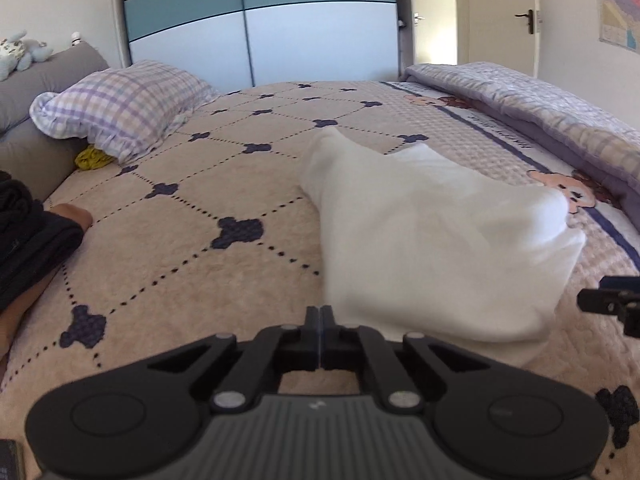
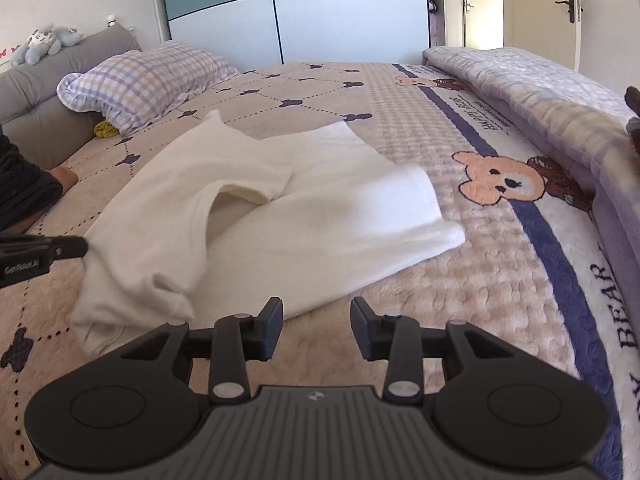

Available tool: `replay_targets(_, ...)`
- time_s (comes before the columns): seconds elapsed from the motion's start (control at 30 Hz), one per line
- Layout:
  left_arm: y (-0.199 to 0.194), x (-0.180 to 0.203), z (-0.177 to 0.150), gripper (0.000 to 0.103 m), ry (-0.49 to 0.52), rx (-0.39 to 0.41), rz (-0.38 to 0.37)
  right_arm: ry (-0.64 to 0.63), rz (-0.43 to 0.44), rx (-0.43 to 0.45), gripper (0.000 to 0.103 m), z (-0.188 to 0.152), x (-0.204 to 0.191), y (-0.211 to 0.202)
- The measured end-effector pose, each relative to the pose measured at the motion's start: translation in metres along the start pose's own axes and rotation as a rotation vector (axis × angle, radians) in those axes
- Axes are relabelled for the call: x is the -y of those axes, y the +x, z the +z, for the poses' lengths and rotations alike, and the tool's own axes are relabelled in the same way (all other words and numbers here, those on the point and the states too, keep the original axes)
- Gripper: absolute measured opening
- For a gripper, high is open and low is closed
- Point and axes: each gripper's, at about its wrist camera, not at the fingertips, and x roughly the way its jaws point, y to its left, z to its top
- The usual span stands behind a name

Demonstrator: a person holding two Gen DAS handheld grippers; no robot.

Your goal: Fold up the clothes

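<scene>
White garment (image 2: pixel 256 208), partly folded, spread across the middle of the bed (image 2: pixel 420 288), on the beige blanket with dark clover marks. One sleeve (image 2: pixel 404 188) doubled over the body on the right side; near left corner bunched into soft rolls (image 2: pixel 132 304) close to the bed's front edge. Seen from the left wrist view as a pale, blurred mound (image 1: pixel 436 232) just ahead and to the right.

Left tool (image 1: pixel 321 314): fingers pressed together, no gap visible between the pads, nothing seen pinched between them; tips just beside the garment's near edge, over bare blanket. Also visible at the left rim of the right wrist view (image 2: pixel 68 247), tip at the cloth's left border; touching or not, cannot tell.

Right tool (image 2: pixel 316 322): jaws spread wide, holding nothing, poised low over the blanket just short of the garment's front hem. Partly visible at the right rim of the left wrist view (image 1: pixel 612 304).

Checked pillow (image 2: pixel 148 80) at the head of the bed, against a grey headboard cushion (image 2: pixel 36 76); small yellow cloth (image 2: pixel 106 130) tucked beneath the pillow. Blue plush toy (image 2: pixel 44 42) on top of the headboard. Folded lilac quilt (image 2: pixel 540 92) along the right side. Bear print (image 2: pixel 500 182) on the blanket near the garment's right edge. Wardrobe with teal and white panels (image 2: pixel 296 12) behind.
</scene>
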Motion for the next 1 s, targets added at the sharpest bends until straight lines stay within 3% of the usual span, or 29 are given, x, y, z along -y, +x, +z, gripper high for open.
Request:
replay_targets(0.03,0.0,-0.003,-0.001,0.0,0.008,0.007,0.037,-0.008,-0.007,0.008,0.047,0.005,-0.001,0.004)
replay_targets(0.17,0.009,-0.019,-0.001,0.0,-0.04,-0.032,0.011,-0.064,-0.015,0.037,0.052,0.025,-0.01,0.024)
replay_targets(0.3,0.014,-0.021,-0.003,0.0,-0.037,-0.047,-0.008,-0.056,0.054,-0.041,0.052,0.031,-0.026,0.055)
replay_targets(0.43,0.019,-0.029,-0.007,0.0,-0.051,-0.069,-0.027,-0.094,0.165,-0.074,0.049,0.027,-0.057,0.065)
replay_targets(0.53,0.019,-0.037,-0.011,0.001,-0.058,-0.079,-0.016,-0.106,0.225,-0.082,0.038,0.031,-0.079,0.069)
replay_targets(0.63,0.016,-0.049,-0.015,0.003,-0.078,-0.089,-0.008,-0.08,0.272,-0.081,0.037,0.039,-0.09,0.073)
replay_targets(0.77,0.007,-0.072,-0.027,0.014,-0.134,-0.11,0.005,-0.087,0.395,-0.077,0.037,0.054,-0.116,0.078)
replay_targets(0.9,-0.001,-0.094,-0.043,0.045,-0.233,-0.142,-0.03,-0.196,0.646,-0.144,0.037,0.067,-0.164,0.084)
replay_targets(0.93,-0.003,-0.097,-0.046,0.048,-0.248,-0.144,-0.037,-0.213,0.664,-0.107,0.035,0.071,-0.169,0.077)
replay_targets(1.0,-0.004,-0.098,-0.049,0.055,-0.263,-0.136,-0.055,-0.172,0.621,-0.012,0.04,0.081,-0.158,0.065)
